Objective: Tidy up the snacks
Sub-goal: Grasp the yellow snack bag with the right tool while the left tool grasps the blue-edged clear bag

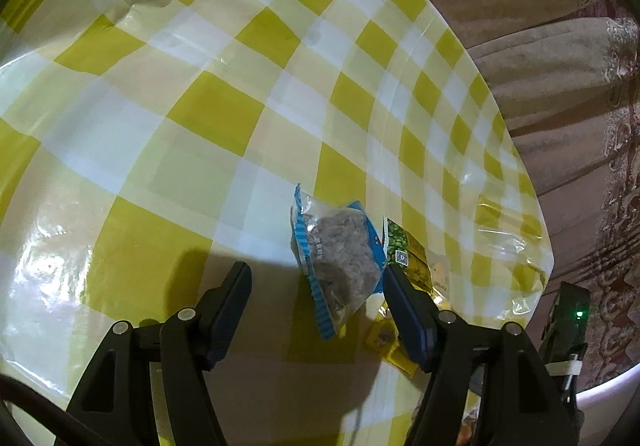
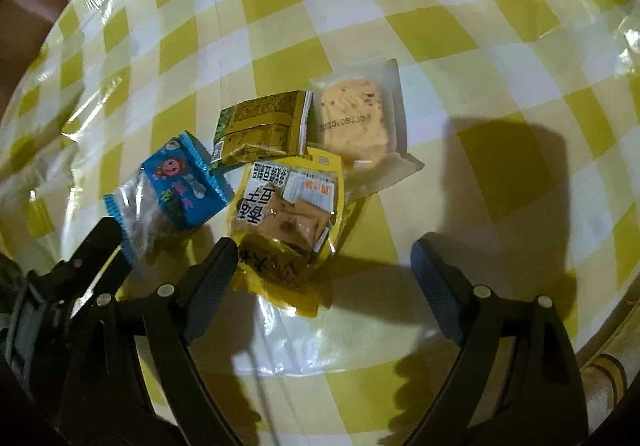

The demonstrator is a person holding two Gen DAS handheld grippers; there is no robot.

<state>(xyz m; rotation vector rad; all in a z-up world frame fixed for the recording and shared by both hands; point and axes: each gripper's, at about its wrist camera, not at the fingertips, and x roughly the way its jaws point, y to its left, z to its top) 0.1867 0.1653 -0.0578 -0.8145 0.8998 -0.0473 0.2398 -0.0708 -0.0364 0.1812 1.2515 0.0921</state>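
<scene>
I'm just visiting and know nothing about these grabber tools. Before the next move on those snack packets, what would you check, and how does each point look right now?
1. Left gripper open: ok, jaws spread wide.
2. Right gripper open: ok, and holding nothing.
3. Blue packet between the left fingers: ok; it sits in the gap, close to one finger. Whether they touch: cannot tell.
4. Neighbours apart from the blue packet: not ok; the green-gold packet lies right beside it.
5. Yellow pouch free to lift: cannot tell; it overlaps the clear-wrapped biscuit.
6. Somewhere to put the snacks: cannot tell; no box or tray shows on the checked tablecloth.
</scene>
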